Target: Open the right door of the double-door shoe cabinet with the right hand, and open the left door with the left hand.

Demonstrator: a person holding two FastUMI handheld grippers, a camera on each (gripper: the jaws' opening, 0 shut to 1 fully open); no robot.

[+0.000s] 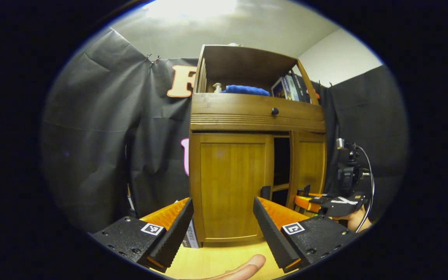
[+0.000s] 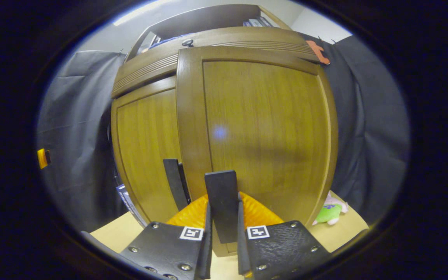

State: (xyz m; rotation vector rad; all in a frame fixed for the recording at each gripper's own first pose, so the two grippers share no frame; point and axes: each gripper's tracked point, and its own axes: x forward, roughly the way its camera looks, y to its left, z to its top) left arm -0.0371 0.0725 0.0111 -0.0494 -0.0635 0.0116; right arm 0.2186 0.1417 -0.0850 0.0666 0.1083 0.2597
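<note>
Shoe cabinet (image 1: 247, 116) stands on a pale tabletop (image 1: 216, 260); its open top shelf holds a blue cloth (image 1: 246, 90) and books (image 1: 288, 88), right door (image 1: 308, 167) ajar showing a dark gap, left door (image 1: 230, 186) closed. Right gripper (image 2: 223, 241) is clamped on the right door's black handle (image 2: 221, 202). Left gripper (image 1: 223, 229) hangs before the left door, fingers spread wide, holding nothing.

no readable text, book spines (image 1: 288, 88) too blurred

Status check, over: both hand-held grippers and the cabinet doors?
Right hand-held gripper shut on right door handle, door ajar. Left hand-held gripper open, short of shut left door. Nothing in the way.
</note>
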